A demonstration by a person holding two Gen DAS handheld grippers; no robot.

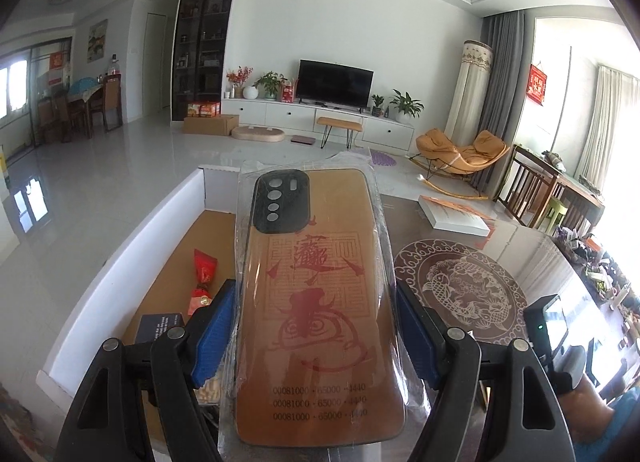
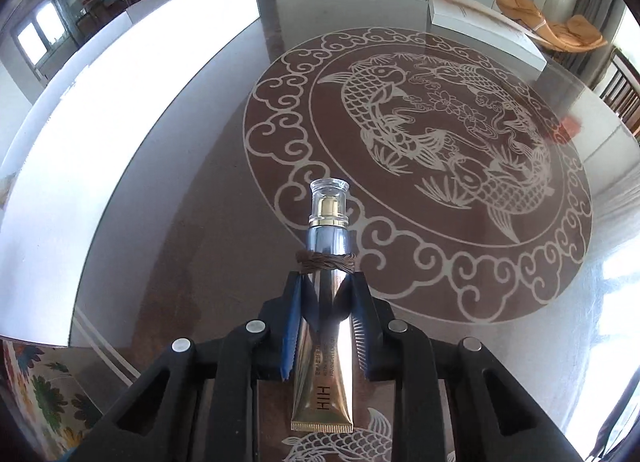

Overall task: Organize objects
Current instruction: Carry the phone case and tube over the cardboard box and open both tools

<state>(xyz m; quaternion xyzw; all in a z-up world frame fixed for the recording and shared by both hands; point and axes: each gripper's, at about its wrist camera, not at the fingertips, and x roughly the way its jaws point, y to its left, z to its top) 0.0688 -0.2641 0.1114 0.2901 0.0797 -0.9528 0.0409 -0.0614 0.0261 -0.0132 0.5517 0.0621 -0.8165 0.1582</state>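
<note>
Tools (image 1: 316, 326) (image 2: 325, 314) angled downward, both loaded

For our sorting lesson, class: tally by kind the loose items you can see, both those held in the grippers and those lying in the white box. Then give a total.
Phone case in clear wrap, in the left gripper: 1
Cosmetic tube, in the right gripper: 1
Red wrapped packets in the white box: 2
Dark card in the box: 1
Total: 5

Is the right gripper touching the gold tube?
Touching. In the right wrist view, both pads of the right gripper press against the sides of the gold tube, holding it above the table.
</note>
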